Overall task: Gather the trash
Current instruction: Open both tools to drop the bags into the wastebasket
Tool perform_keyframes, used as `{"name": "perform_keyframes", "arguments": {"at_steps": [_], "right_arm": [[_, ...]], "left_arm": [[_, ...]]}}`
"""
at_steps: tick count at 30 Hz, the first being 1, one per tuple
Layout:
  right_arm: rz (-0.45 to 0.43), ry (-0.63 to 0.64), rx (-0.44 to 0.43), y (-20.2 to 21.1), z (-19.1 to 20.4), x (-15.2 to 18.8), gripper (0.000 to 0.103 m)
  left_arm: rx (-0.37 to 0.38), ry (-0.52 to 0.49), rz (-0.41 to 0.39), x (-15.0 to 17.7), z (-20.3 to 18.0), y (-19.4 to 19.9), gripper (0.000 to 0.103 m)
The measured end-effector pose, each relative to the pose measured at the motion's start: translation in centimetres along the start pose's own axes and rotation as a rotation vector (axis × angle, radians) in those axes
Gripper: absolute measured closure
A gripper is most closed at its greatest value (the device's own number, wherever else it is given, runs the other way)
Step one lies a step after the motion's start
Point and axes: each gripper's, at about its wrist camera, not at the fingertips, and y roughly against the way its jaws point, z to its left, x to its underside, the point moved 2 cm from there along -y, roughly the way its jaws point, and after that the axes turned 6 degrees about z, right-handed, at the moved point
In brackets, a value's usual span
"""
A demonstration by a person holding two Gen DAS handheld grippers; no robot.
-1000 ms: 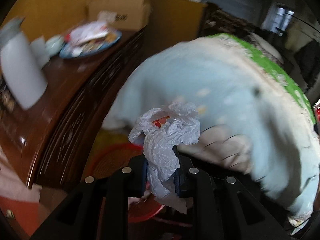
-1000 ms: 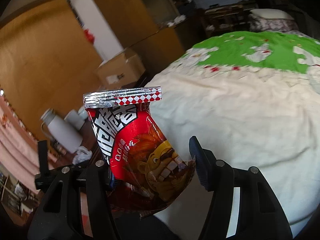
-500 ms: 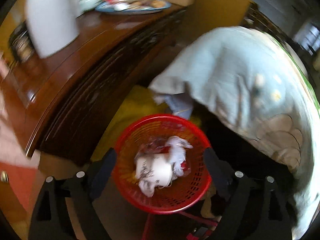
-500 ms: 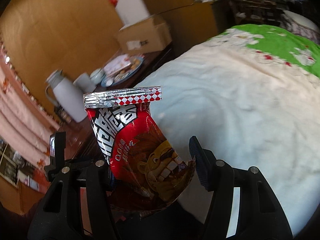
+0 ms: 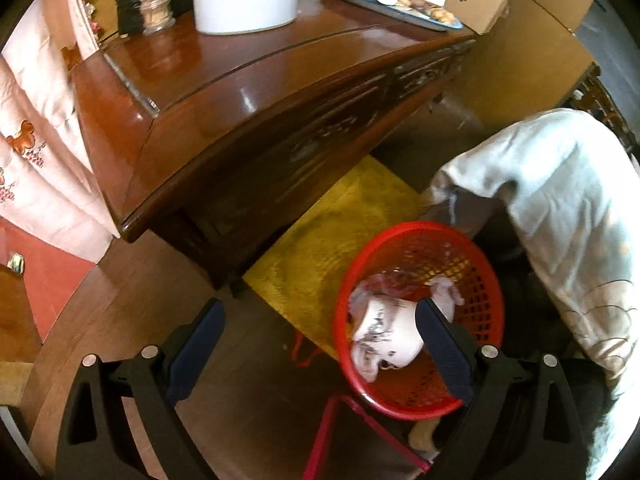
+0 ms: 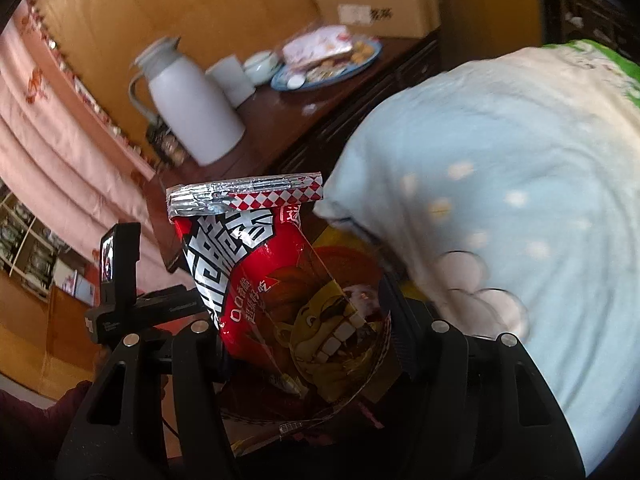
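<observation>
In the left wrist view my left gripper [image 5: 320,324] is open and empty above the floor, just left of a red mesh basket [image 5: 480,256]. The basket holds a white paper cup [image 5: 386,338] and crumpled white paper [image 5: 446,292]. In the right wrist view my right gripper [image 6: 308,328] is shut on a red snack bag [image 6: 288,288] with a silver top seal and a cartoon face, held upright. The left gripper's camera body [image 6: 116,280] shows at the left of that view.
A dark wooden sideboard [image 5: 240,112] stands left of the basket, carrying a white thermos [image 6: 188,108], a mug [image 6: 232,78], a blue plate of snacks [image 6: 328,64] and a cardboard box [image 6: 380,4]. A pale blue blanket [image 5: 560,216] hangs over the bed edge. A yellow mat [image 5: 344,240] lies under the basket.
My left gripper opened and dropped the crumpled paper into the red basket, then shifted left. My right gripper, still holding the snack bag, swung left toward the sideboard.
</observation>
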Motion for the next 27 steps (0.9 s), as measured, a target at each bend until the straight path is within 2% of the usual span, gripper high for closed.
{"name": "perform_keyframes", "arguments": {"at_steps": [8, 20, 27], "right_arm": [[0.104, 0.037, 0.001, -4.5, 1.6, -0.6, 0.043], [0.251, 0.033, 0.003, -10.1, 2.1, -0.7, 0.041], [0.243, 0.024, 0.004, -10.0, 1.8, -0.4, 0.040]], "left_arm": [[-0.027, 0.010, 0.027, 0.2, 0.8, -2.1, 0.009], [-0.058, -0.015, 0.006, 0.1, 0.5, -2.5, 0.009], [-0.069, -0.033, -0.002, 0.0, 0.1, -2.4, 0.009]]}}
